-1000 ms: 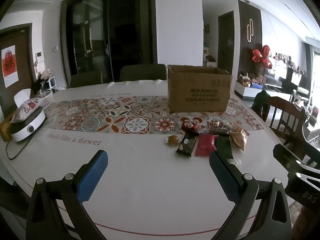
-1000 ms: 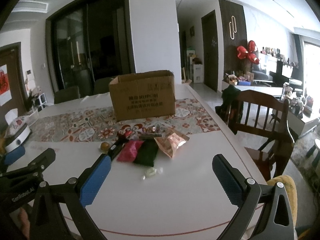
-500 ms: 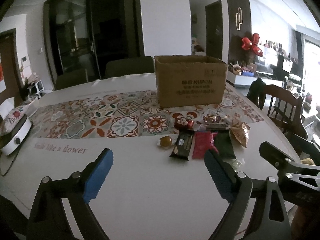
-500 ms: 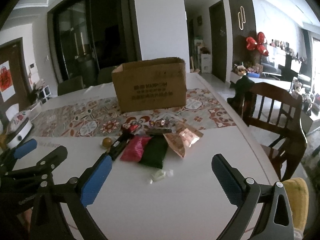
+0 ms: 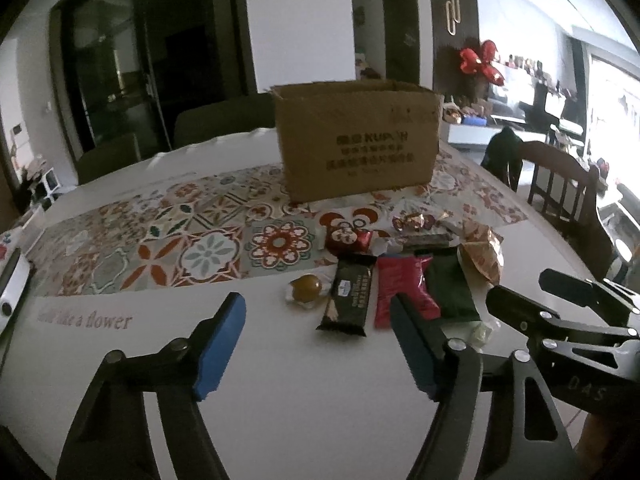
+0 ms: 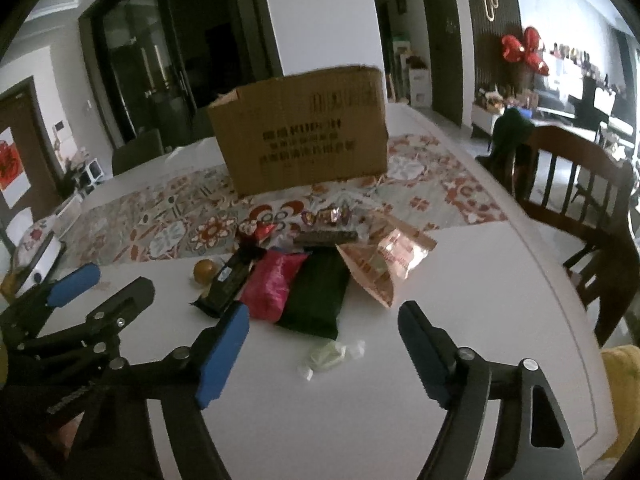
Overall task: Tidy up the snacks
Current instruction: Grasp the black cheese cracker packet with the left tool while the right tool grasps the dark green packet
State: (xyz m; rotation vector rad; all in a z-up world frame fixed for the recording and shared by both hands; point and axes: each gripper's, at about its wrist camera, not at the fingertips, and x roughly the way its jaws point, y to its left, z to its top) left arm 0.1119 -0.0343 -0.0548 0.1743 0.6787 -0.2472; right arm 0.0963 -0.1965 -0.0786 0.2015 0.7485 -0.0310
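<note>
Several snacks lie in a loose pile on the white table: a dark chocolate bar (image 5: pixel 350 294), a pink packet (image 5: pixel 400 288), a dark green packet (image 5: pixel 450 286), a copper foil bag (image 6: pixel 384 266), a round golden sweet (image 5: pixel 306 289) and a small pale wrapped candy (image 6: pixel 328 356). An open cardboard box (image 5: pixel 356 140) stands behind them on a patterned runner. My left gripper (image 5: pixel 316 344) is open and empty, just short of the chocolate bar. My right gripper (image 6: pixel 324 354) is open and empty, with the pale candy between its fingers.
A wooden chair (image 6: pixel 576 196) stands at the table's right side. A white appliance (image 6: pixel 38 258) sits at the far left edge. More small wrapped sweets (image 5: pixel 414 222) lie on the runner (image 5: pixel 172 244) before the box. The table's curved front edge is close below both grippers.
Both grippers have moved forward toward the snack pile, which now looks larger and closer. Both stay open and empty.
</note>
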